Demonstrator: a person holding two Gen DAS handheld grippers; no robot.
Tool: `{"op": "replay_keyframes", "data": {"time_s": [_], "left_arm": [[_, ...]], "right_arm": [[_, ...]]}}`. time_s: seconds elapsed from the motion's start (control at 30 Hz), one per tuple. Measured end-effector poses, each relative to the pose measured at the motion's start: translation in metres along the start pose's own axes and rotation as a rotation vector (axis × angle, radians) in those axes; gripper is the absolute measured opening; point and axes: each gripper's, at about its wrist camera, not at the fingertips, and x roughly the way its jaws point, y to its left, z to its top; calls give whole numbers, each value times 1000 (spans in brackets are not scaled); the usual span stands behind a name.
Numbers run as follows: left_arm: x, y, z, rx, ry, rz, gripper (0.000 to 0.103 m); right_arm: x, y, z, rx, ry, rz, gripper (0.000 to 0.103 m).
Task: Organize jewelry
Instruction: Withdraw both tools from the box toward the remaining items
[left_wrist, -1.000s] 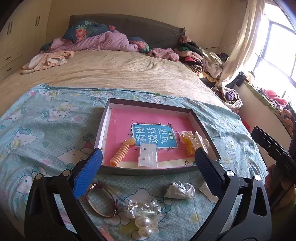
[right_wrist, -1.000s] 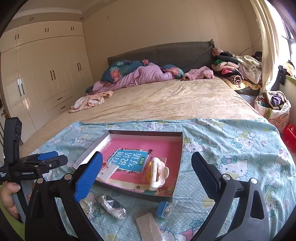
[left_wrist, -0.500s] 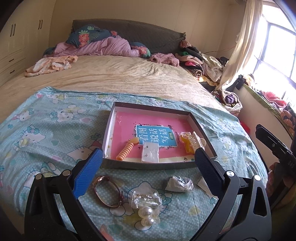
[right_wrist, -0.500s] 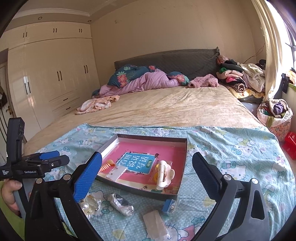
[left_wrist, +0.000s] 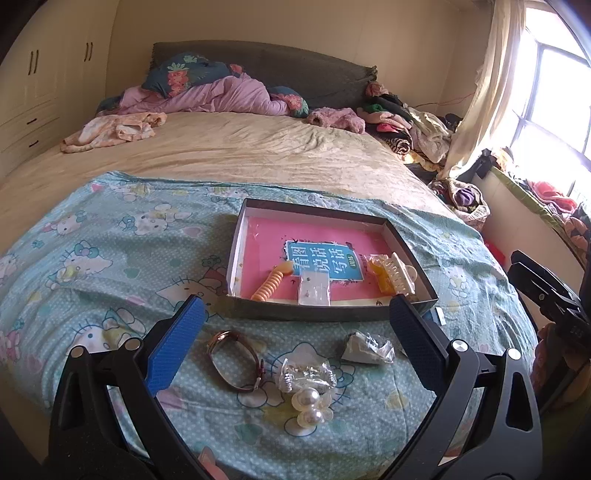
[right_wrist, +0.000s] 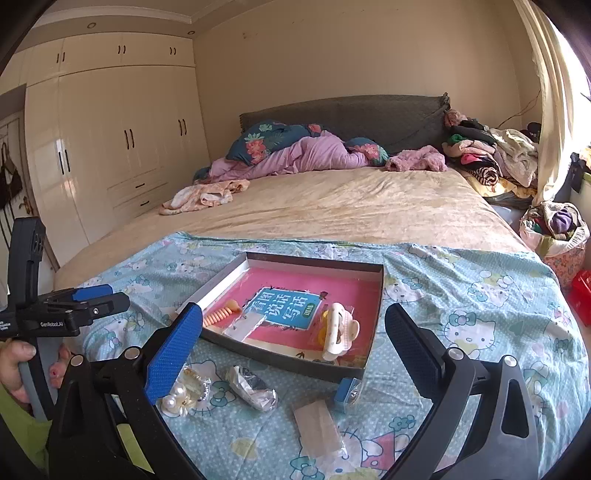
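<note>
Tray (left_wrist: 314, 315) near wall at 12 o'clock of left gripper (left_wrist: 295, 332); bracelet (left_wrist: 236, 360), pearl clip (left_wrist: 308, 402) between spread fingers. Right gripper (right_wrist: 291, 341) likewise agape, empty.

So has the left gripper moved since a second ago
Yes. The left gripper has pulled back from the tray: the tray's near wall, earlier level with the fingertips, now sits beyond them, and more blanket shows.

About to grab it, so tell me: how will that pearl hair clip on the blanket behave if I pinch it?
The pearl hair clip likely feels rigid and light. Its round, glossy pearls may slip between the pads. On the soft blanket it may sink when pressed.
</note>
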Motion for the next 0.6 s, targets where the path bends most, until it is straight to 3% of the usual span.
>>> {"op": "replay_keyframes", "data": {"time_s": [0.6], "left_arm": [[6, 2, -32, 27, 79, 26, 93]], "right_arm": [[9, 12, -25, -32, 85, 22, 98]]}}
